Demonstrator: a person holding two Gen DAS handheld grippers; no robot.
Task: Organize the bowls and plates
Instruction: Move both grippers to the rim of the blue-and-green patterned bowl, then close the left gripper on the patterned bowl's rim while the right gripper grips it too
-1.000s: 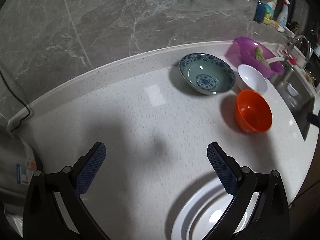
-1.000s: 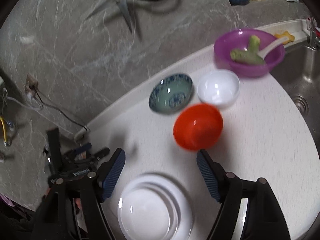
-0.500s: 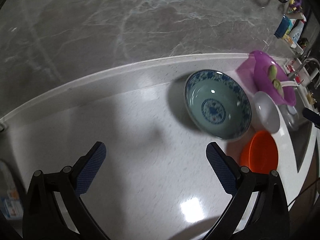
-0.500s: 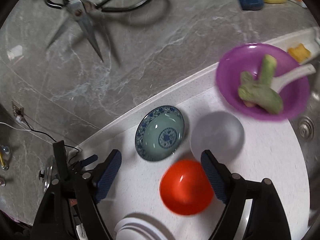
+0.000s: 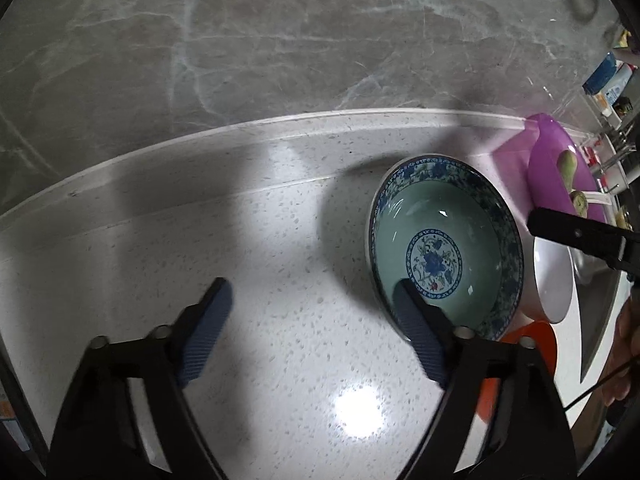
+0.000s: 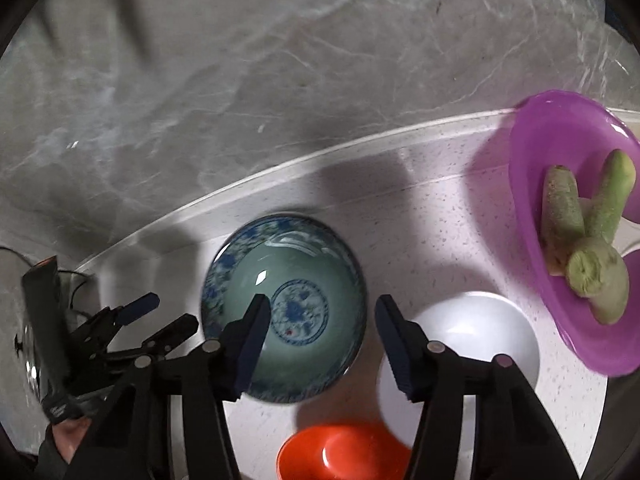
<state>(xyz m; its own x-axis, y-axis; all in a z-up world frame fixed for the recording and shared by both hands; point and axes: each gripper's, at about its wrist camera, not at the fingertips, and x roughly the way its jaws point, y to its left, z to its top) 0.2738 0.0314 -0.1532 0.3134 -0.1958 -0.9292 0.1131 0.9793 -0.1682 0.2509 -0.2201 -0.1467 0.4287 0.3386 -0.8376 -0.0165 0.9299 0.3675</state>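
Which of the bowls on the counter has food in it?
The purple bowl by the back edge holds green vegetable pieces. The blue-patterned bowl, white bowl and orange bowl are empty.

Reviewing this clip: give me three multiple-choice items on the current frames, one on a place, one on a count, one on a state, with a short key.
1. Where does the white bowl sit relative to the blue-patterned bowl in the right wrist view?
A. To its right
B. Stacked inside it
C. Behind it, against the wall

2. How many bowls show on the counter in the right wrist view?
A. Two
B. Four
C. Six

3. What state is the right gripper in?
A. Shut on the orange bowl
B. Open, holding nothing
C. Shut on the white bowl

Key: 1 A, the white bowl lies right of the patterned one, on the counter. 2 B, patterned, white, orange bowl and purple bowl. 3 B, its fingers stand apart with the patterned bowl's right rim showing in the gap between them.
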